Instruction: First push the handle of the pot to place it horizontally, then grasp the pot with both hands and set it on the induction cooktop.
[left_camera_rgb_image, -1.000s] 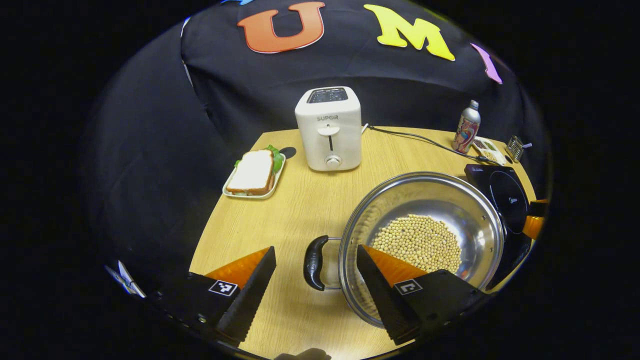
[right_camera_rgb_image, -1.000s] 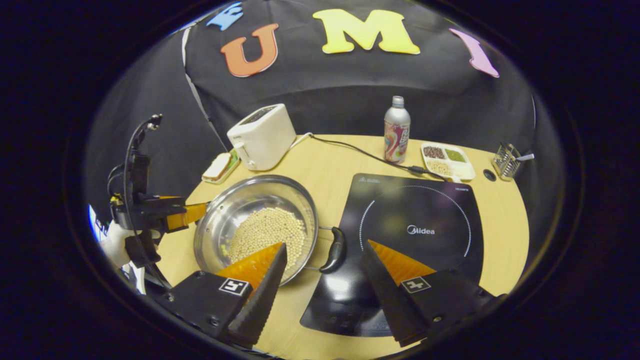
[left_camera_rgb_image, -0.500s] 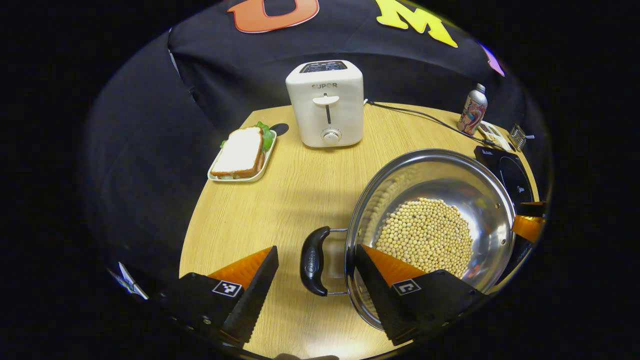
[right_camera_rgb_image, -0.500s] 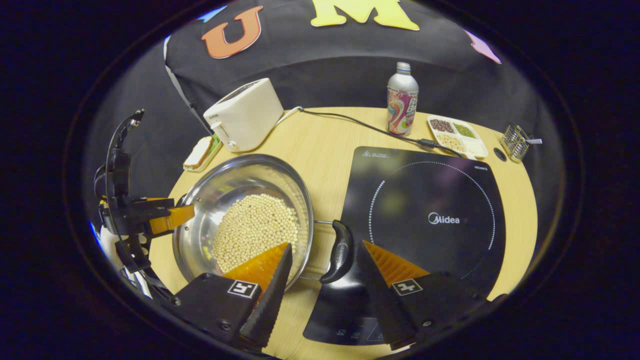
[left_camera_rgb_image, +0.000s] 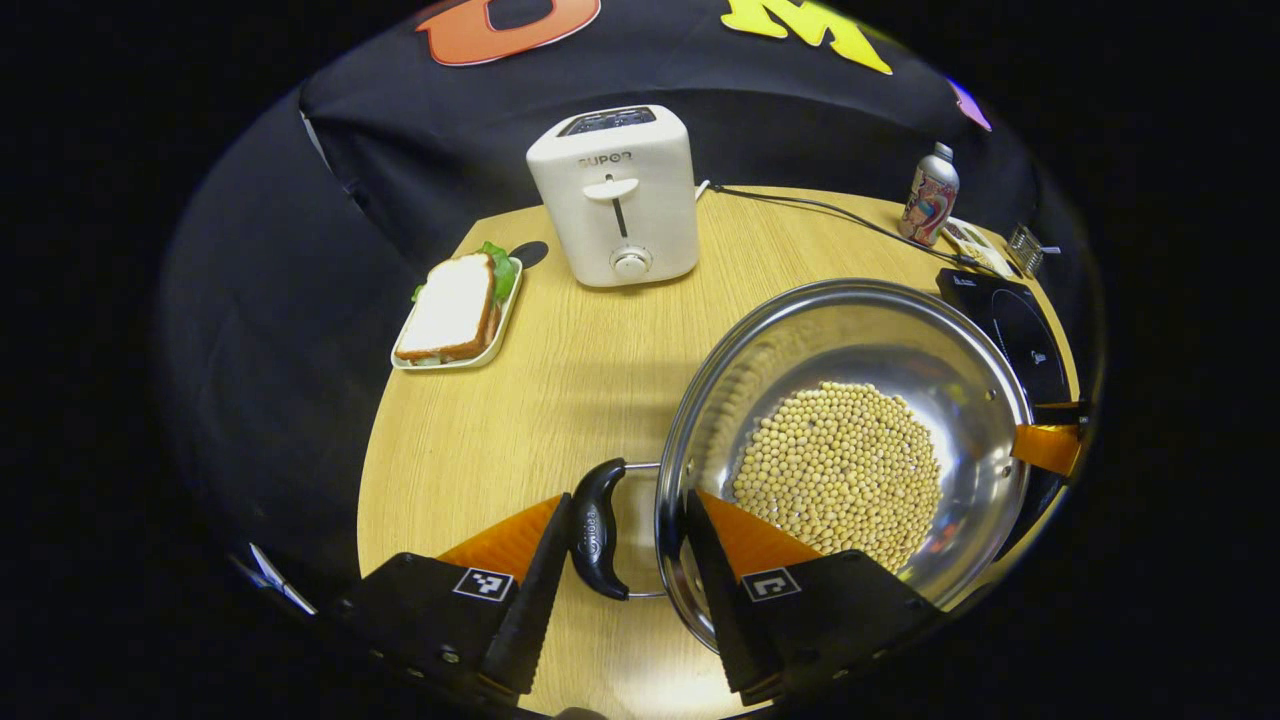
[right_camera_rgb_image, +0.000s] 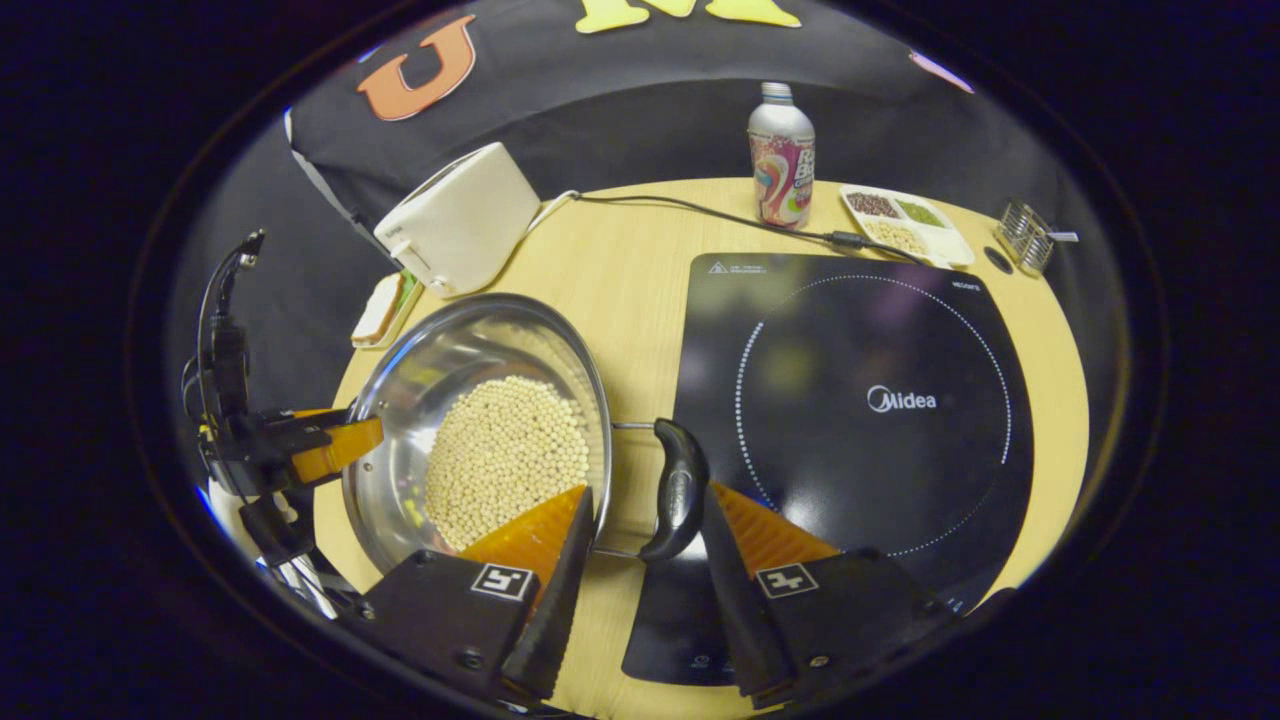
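A steel pot (left_camera_rgb_image: 850, 330) with soybeans (left_camera_rgb_image: 840, 470) stands on the wooden table, just left of the black induction cooktop (right_camera_rgb_image: 860, 400). My left gripper (left_camera_rgb_image: 625, 505) is open and straddles the pot's left black handle (left_camera_rgb_image: 598, 530); one finger lies against the handle, the other is at the pot's rim. My right gripper (right_camera_rgb_image: 645, 492) is open around the right handle (right_camera_rgb_image: 675, 490), which rests beside one finger and overhangs the cooktop's edge. The pot (right_camera_rgb_image: 450, 350) sits between both grippers, with the left gripper (right_camera_rgb_image: 300, 450) at its far side.
A white toaster (left_camera_rgb_image: 615, 195) and a plated sandwich (left_camera_rgb_image: 455, 310) stand behind the pot. A bottle (right_camera_rgb_image: 781, 155), a compartment tray (right_camera_rgb_image: 905, 220), a wire holder (right_camera_rgb_image: 1025, 235) and a power cable (right_camera_rgb_image: 700, 212) lie behind the cooktop.
Both grippers have come forward and lower onto the pot's handles. Their fingers have narrowed, so each handle now sits between a pair of fingers.
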